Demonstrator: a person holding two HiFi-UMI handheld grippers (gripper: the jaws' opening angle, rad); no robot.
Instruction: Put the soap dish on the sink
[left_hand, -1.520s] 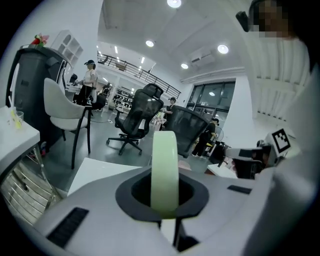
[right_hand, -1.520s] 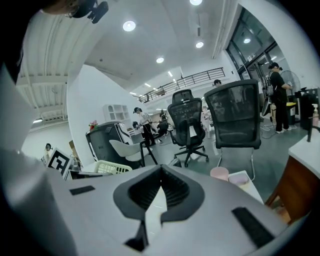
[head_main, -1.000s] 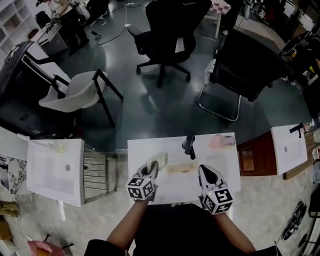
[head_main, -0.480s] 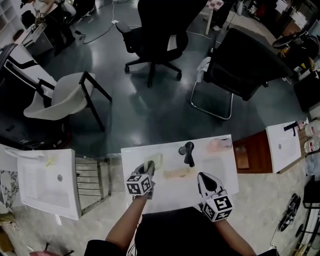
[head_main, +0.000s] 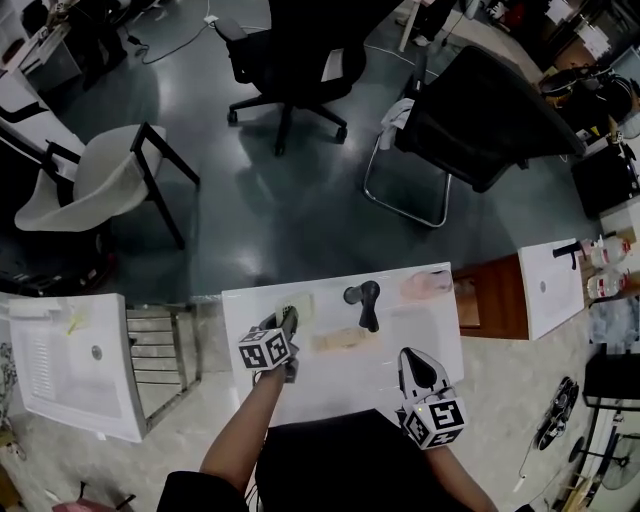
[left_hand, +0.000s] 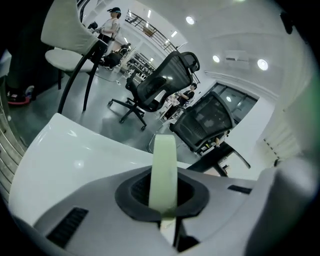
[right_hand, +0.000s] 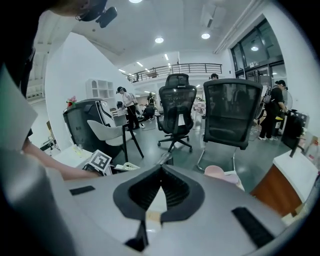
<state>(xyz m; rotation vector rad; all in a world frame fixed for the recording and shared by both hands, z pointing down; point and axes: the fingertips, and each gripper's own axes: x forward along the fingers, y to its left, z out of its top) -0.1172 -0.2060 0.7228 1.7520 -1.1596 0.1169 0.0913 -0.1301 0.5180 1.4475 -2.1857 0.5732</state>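
The soap dish (head_main: 298, 305) is pale green and slotted, and my left gripper (head_main: 287, 322) is shut on its near end. It hangs low over the back left part of the white sink (head_main: 330, 375); I cannot tell whether it touches. In the left gripper view the dish (left_hand: 164, 170) shows edge-on between the jaws. My right gripper (head_main: 413, 366) is shut on nothing over the sink's front right part, its jaw tips meeting. From the right gripper view (right_hand: 161, 169) I see the dish (right_hand: 127, 166) beside the left gripper's marker cube (right_hand: 101, 161).
A black faucet (head_main: 365, 303) stands at the sink's back middle, a pink object (head_main: 425, 283) at its back right, a beige piece (head_main: 345, 340) in the middle. Another white sink (head_main: 60, 360) and a metal rack (head_main: 160, 350) are left, a brown cabinet (head_main: 495, 295) right. Chairs stand beyond.
My left gripper has sunk toward the sink's back left with the soap dish still in it. The right gripper has hardly moved. The head view has shifted.
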